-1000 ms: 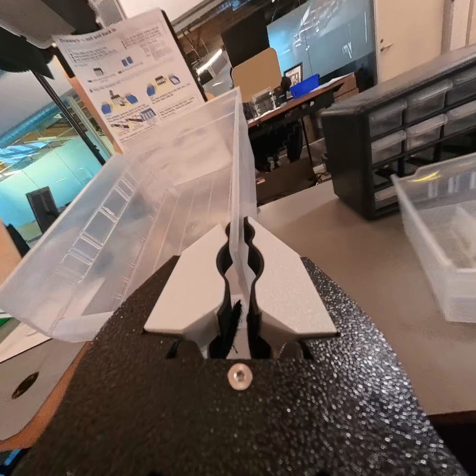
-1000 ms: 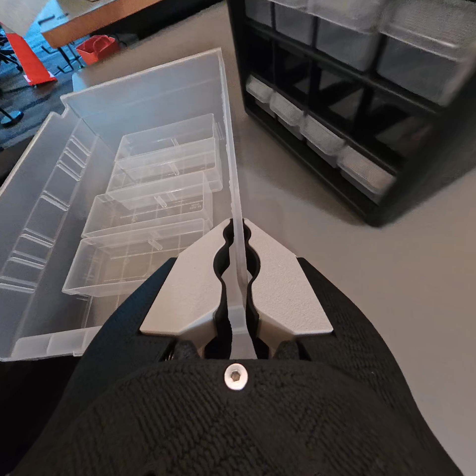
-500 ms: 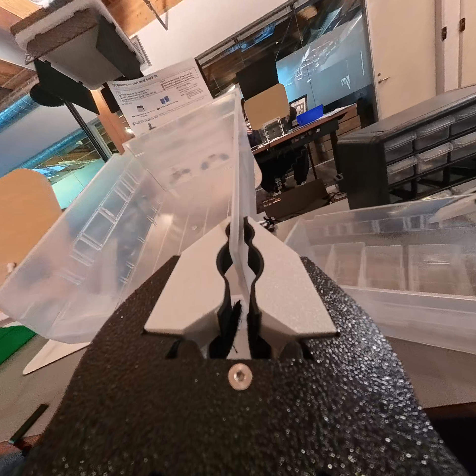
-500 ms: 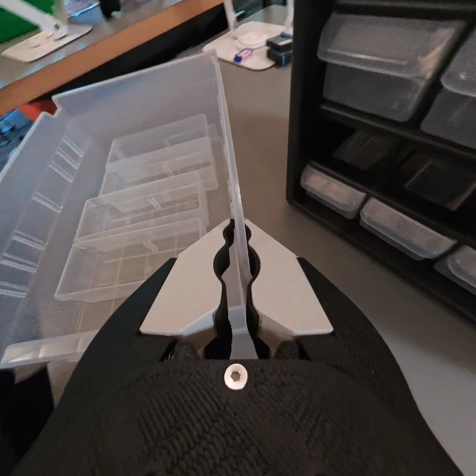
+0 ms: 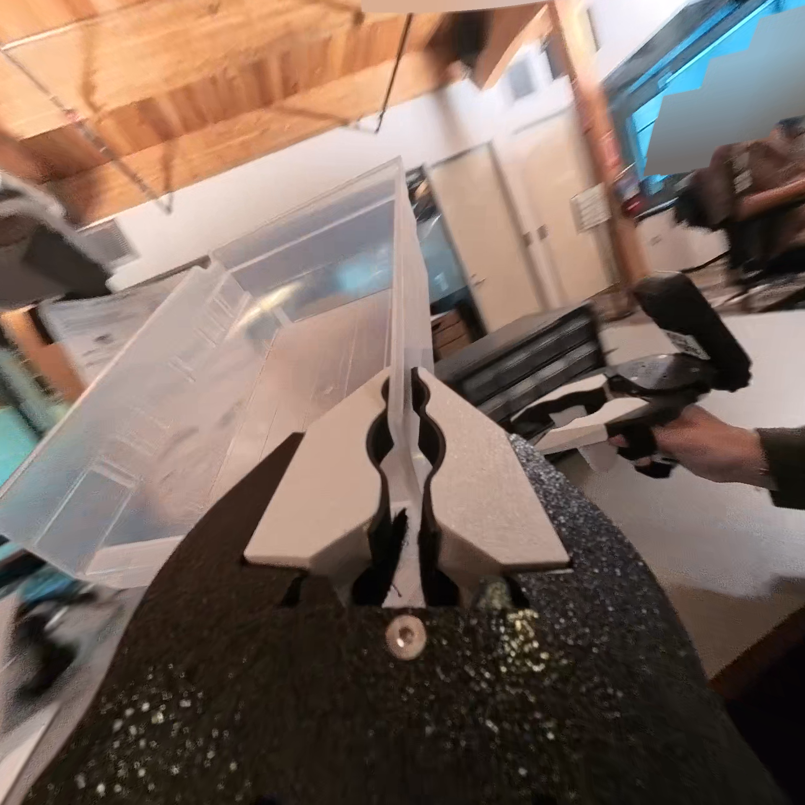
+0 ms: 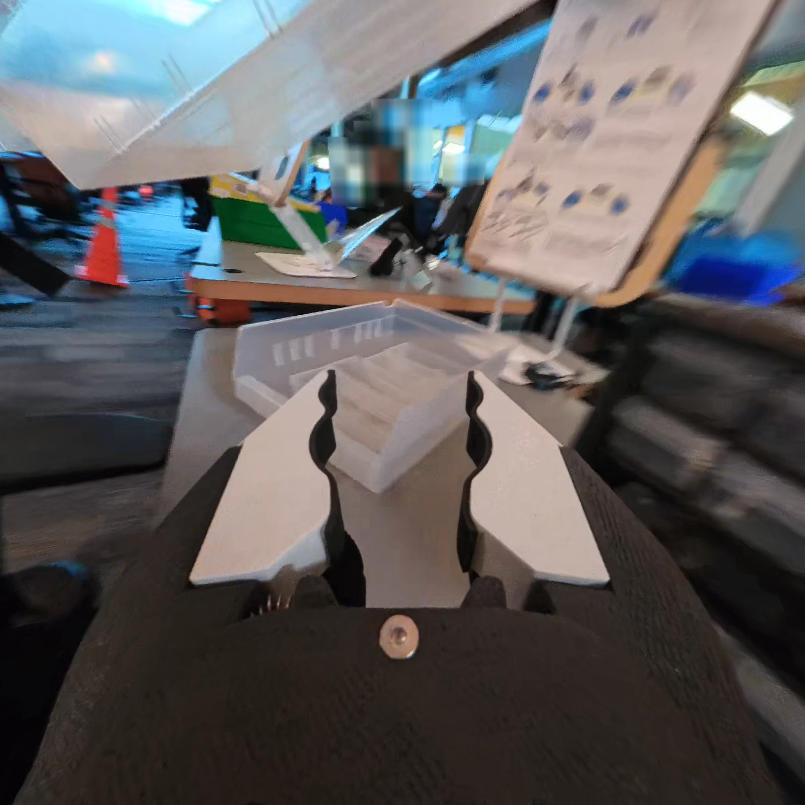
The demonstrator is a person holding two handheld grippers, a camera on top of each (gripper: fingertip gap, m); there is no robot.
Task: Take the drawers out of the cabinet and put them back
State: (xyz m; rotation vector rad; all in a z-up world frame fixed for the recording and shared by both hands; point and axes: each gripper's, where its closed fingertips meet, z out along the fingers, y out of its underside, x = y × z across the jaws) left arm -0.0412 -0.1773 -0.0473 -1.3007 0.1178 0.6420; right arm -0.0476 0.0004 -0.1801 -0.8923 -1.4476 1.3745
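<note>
Clear empty drawer [image 5: 218, 392] aloft, tilted; second drawer [image 6: 392, 370] on table.

Translucent frosted plastic drawer [image 5: 244, 370], matt white gripper fingers [image 6: 270, 488], wooden ceiling [image 5: 174, 87]

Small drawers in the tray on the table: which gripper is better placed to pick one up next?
The right gripper. It is open with nothing in it and points at the tray on the table holding the small drawers. The left gripper is shut on the raised empty tray.

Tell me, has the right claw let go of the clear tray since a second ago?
Yes. The right claw is open and pulled back from the clear tray resting on the table.
</note>
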